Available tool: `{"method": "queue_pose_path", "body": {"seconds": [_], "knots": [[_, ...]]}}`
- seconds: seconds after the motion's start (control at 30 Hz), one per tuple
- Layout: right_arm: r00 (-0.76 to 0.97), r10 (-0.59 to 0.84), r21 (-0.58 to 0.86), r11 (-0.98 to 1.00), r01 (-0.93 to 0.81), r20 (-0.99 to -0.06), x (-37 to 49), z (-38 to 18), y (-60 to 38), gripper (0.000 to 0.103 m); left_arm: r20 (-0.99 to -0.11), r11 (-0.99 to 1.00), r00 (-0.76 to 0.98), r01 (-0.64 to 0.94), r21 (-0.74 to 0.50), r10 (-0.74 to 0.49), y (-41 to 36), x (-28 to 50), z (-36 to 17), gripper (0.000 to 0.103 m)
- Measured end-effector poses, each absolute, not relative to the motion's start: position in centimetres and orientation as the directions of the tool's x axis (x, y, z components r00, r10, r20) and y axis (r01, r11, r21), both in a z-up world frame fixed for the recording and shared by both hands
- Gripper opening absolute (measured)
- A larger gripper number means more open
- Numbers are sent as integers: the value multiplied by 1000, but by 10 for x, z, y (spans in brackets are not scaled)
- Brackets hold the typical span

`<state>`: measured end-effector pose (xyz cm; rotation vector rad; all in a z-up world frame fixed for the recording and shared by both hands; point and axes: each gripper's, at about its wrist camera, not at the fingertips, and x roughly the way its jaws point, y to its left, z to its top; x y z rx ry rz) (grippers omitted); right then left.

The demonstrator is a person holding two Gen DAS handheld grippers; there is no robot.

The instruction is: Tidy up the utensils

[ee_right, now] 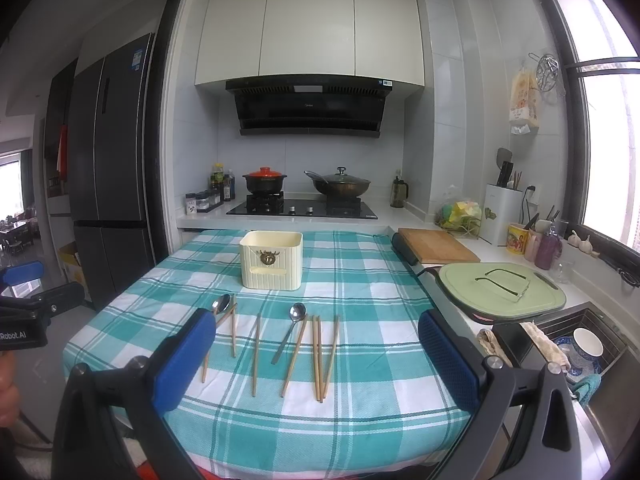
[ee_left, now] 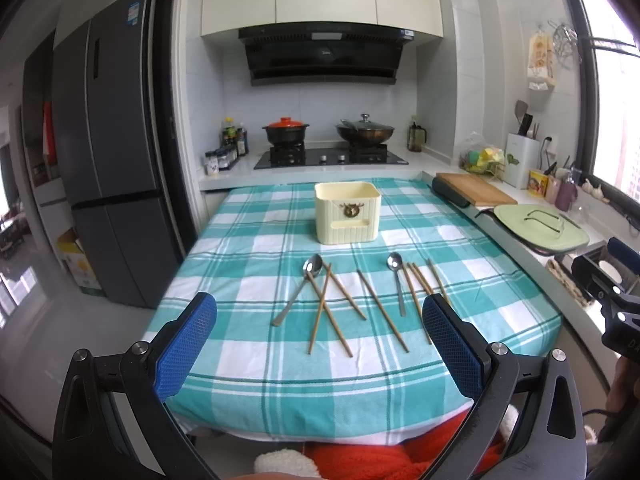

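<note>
Kitchen w/ stove (ee_right: 302, 209) and fridge (ee_left: 108, 152) behind; surface (ee_left: 248, 384) covered by teal-and-white checked cloth. Cream holder (ee_left: 347, 212) stands upright at 12 o'clock, open top up. In front: 2 spoons, left spoon (ee_left: 298, 290) and right spoon (ee_left: 398, 280), bowls toward holder, handles toward viewer. Approx. 8 chopsticks (ee_left: 382, 310), long axes mostly near-to-far, two crossing at left. Left tongs (ee_left: 320, 344) and right tongs (ee_right: 316, 364) both spread wide, holding nothing, hovering at 6 o'clock.
</note>
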<state>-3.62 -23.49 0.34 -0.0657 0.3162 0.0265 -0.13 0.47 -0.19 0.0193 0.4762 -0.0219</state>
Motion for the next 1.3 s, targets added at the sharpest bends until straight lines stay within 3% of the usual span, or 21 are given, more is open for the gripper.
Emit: {"method": "queue_pose_path", "body": {"seconds": [1.3], "knots": [[943, 25, -53, 998, -45, -332, -24, -2, -233, 103, -471, 999, 882, 25, 32, -7, 8, 5, -10, 103]]}}
